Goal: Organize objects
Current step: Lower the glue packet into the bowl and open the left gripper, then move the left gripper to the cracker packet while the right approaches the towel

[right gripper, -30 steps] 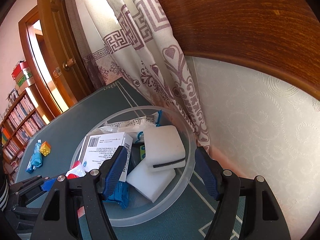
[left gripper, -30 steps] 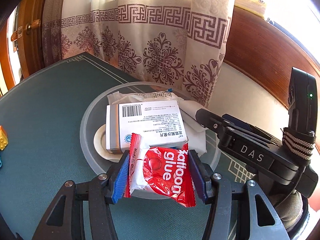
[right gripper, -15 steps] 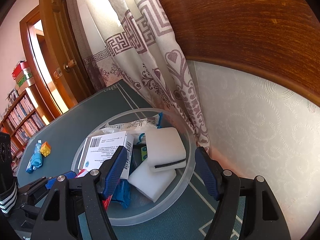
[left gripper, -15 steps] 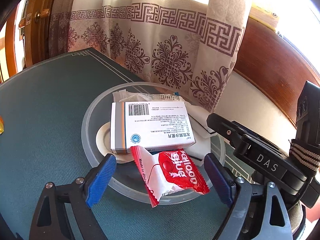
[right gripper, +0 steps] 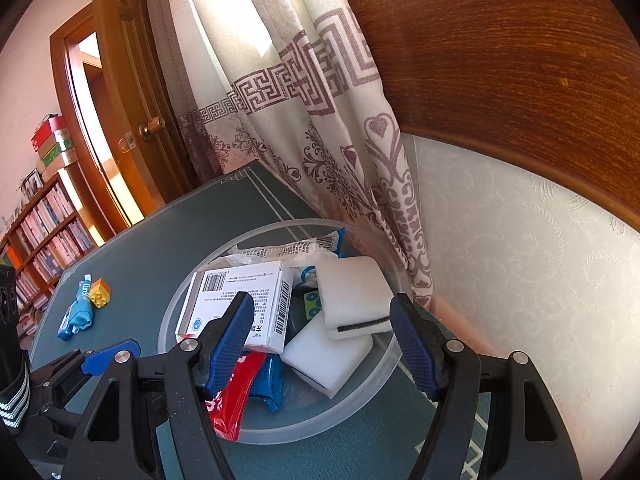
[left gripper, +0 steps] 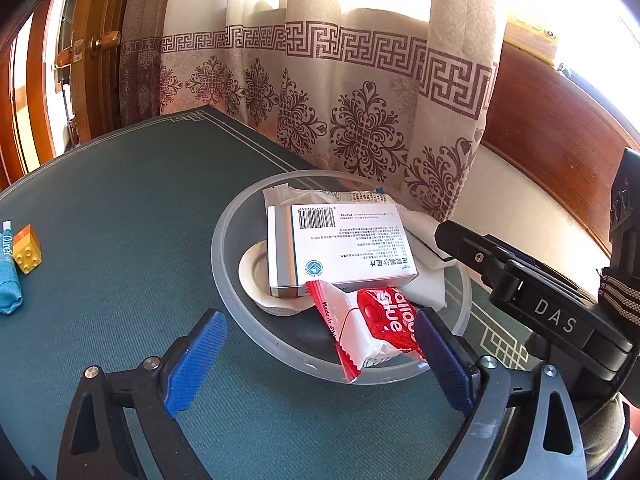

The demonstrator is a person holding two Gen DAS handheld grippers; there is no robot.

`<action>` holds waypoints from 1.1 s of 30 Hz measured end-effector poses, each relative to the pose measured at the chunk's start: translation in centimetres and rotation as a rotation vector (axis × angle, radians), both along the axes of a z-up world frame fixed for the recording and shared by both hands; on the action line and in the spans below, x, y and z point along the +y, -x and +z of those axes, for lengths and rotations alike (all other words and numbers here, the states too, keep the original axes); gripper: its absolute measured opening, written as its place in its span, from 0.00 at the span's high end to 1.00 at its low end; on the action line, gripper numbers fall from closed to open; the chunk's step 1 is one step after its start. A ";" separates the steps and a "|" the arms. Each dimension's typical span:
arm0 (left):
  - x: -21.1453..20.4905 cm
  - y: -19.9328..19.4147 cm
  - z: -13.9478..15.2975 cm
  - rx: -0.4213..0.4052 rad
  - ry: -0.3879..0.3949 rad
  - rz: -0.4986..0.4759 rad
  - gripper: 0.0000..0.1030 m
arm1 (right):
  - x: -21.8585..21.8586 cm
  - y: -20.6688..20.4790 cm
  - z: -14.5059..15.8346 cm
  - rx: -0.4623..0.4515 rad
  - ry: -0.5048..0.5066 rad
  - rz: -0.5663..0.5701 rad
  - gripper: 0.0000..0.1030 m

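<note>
A clear round bowl (left gripper: 224, 264) sits on the green table by the curtain. In it lie a white medicine box (left gripper: 340, 248), white sponges (right gripper: 352, 300) and a red balloon glue packet (left gripper: 372, 328) that leans over the near rim. My left gripper (left gripper: 320, 364) is open and empty, just in front of the bowl, with the packet beside its right finger. My right gripper (right gripper: 324, 348) is open and empty, hovering over the bowl (right gripper: 384, 372). The packet (right gripper: 236, 396) and box (right gripper: 240, 300) also show in the right wrist view.
A yellow toy brick (left gripper: 26, 248) and a blue tube (left gripper: 8, 276) lie on the table at the left; they also show in the right wrist view as brick (right gripper: 100, 292) and tube (right gripper: 76, 316). The curtain (left gripper: 360, 100) and wood-panelled wall stand right behind the bowl.
My left gripper opened and let go of the red packet, which now rests on the bowl's near rim. The left gripper drew back. The right gripper barely moved.
</note>
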State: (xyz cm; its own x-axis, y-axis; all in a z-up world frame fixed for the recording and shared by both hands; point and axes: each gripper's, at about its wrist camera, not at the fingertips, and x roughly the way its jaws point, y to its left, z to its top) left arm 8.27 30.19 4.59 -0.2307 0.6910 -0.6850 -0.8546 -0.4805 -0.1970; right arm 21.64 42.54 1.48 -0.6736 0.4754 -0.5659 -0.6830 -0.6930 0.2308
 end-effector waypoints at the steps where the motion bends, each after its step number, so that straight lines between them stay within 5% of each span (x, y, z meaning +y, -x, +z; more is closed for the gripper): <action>1: -0.1 0.1 0.1 0.000 -0.004 0.003 0.04 | -0.1 0.0 0.1 0.000 -0.002 0.001 0.30; 19: -2.6 0.8 0.4 0.074 -0.001 0.056 0.03 | -2.4 2.2 0.6 -0.019 -0.010 0.083 0.30; 33: -7.4 5.5 0.6 0.091 0.031 0.228 0.01 | -5.3 5.8 1.3 -0.029 -0.046 0.197 0.30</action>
State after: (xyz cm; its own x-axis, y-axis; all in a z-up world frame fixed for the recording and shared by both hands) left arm 2.80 22.82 5.16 -0.4399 0.5932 -0.6742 -0.7372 -0.6673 -0.1062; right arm 15.81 37.25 2.78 -0.7400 0.3615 -0.5673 -0.5388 -0.8234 0.1781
